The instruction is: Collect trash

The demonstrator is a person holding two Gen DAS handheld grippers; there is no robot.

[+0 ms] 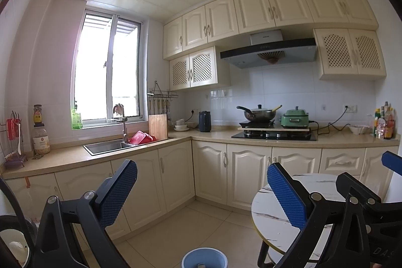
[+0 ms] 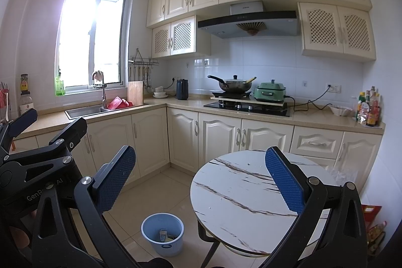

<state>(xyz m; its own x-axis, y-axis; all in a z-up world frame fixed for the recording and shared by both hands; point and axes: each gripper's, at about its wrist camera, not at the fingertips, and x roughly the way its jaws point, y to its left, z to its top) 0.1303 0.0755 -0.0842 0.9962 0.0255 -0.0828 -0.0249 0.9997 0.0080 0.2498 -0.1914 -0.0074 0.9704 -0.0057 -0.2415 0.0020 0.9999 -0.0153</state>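
Blue dimpled pads were seen on the fingers of both grippers, and both were held up in the air, facing the kitchen. On the far left, jars stood on the beige countertop [image 2: 176, 102], and a steel sink [image 2: 85, 111] was set into it under the window, with a red dish rack [image 2: 119, 102] and a wooden cutting board [image 2: 135, 92] just beside it. The left gripper [image 1: 201, 192] was spread wide with nothing between its fingers; its frame was also caught at the left edge of the right wrist view. A light blue trash bin [image 2: 162, 234] stood on the tiled floor just left of the round marble-patterned table [image 2: 241, 195], and a few pieces of trash [image 2: 164, 234], one a small carton, lay inside it. The right gripper [image 2: 201, 182] was likewise held wide and empty, its right finger seen over the tabletop. Behind, a dark kettle [image 2: 182, 89], a lidded wok [image 2: 235, 84] on the gas hob [image 2: 247, 107] and a green electric cooker [image 2: 270, 91] were ranged along the counter. Crumpled clear plastic [image 2: 344, 173] was seen beyond the table's right rim, though whether it rested on the table could not be told. Sauce bottles [image 2: 369, 107] stood at the far right.
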